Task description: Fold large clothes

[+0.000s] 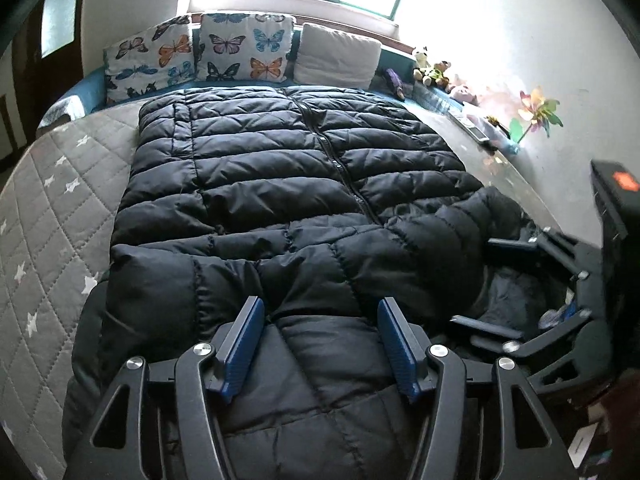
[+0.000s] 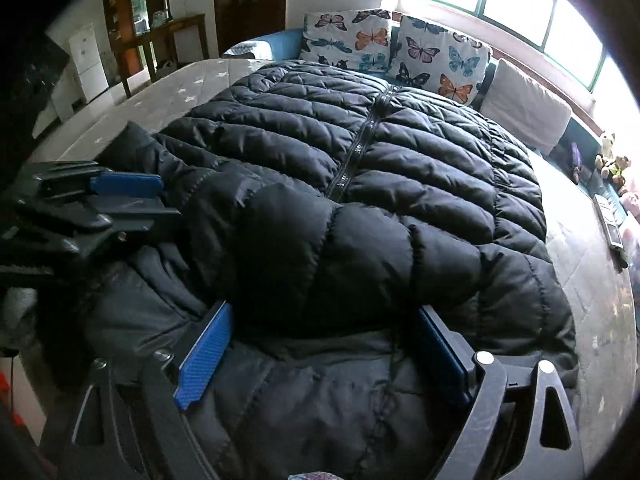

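A large black puffer jacket [image 1: 280, 168] lies zip-up on the bed, and one sleeve [image 1: 360, 256] is folded across its near end. My left gripper [image 1: 320, 302] hovers over the near edge of the jacket. Its blue pads [image 1: 244, 340] stand apart with padded fabric lying between them, not squeezed. My right gripper [image 2: 324, 344] is spread wide around the bulky folded sleeve [image 2: 320, 256], and its pads [image 2: 204, 356] are not pressing it. Each gripper shows in the other's view: the right gripper [image 1: 494, 284] at the jacket's right side, the left gripper [image 2: 156, 198] at its left.
A grey quilted mattress cover [image 1: 52, 208] with white stars lies under the jacket. Butterfly cushions [image 1: 240, 48] and a beige cushion [image 1: 336, 56] line the far end under the window. Soft toys [image 1: 432, 68], a pinwheel [image 1: 536, 112] and a remote [image 1: 472, 126] sit along the right wall ledge.
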Motion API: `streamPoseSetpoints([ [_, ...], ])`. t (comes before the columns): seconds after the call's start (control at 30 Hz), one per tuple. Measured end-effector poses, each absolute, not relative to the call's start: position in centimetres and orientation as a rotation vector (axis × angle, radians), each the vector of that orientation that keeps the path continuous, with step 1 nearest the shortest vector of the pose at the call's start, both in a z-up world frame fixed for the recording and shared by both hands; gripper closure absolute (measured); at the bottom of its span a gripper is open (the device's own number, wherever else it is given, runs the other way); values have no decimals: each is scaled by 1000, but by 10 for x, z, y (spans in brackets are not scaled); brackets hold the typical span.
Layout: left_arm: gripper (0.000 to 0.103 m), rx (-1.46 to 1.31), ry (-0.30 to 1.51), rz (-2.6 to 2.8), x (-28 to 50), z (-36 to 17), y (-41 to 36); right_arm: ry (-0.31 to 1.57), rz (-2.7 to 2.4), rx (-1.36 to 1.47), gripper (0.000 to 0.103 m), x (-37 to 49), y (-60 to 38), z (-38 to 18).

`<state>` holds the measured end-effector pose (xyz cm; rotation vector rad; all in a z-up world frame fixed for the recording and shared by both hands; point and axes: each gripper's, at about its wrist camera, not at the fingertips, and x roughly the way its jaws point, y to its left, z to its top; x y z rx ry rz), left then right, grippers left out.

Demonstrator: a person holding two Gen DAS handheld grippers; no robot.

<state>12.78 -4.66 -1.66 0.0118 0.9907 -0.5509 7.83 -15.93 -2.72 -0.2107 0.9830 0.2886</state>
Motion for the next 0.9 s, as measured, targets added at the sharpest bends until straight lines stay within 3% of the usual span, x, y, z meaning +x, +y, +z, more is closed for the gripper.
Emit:
streamPoseSetpoints([
  [0.17,39,-4,985,-562,127,-18,-45,957,260,-178,6,60,-187,-6],
  [0.33,36,67,964,-551,120,-21,-54,975,245,-174,6,51,-193,-36],
  [0.47,36,83,970,-546,117,-16,-53,976,241,-174,6,49,-193,-24],
  [0.7,36,171,868,-650,36,23,-55,923,305,-206,6,-6,-190,5],
  [0.9,36,228,887,-735,-16,2,-65,986,301,-297,6,-35,-177,-25],
])
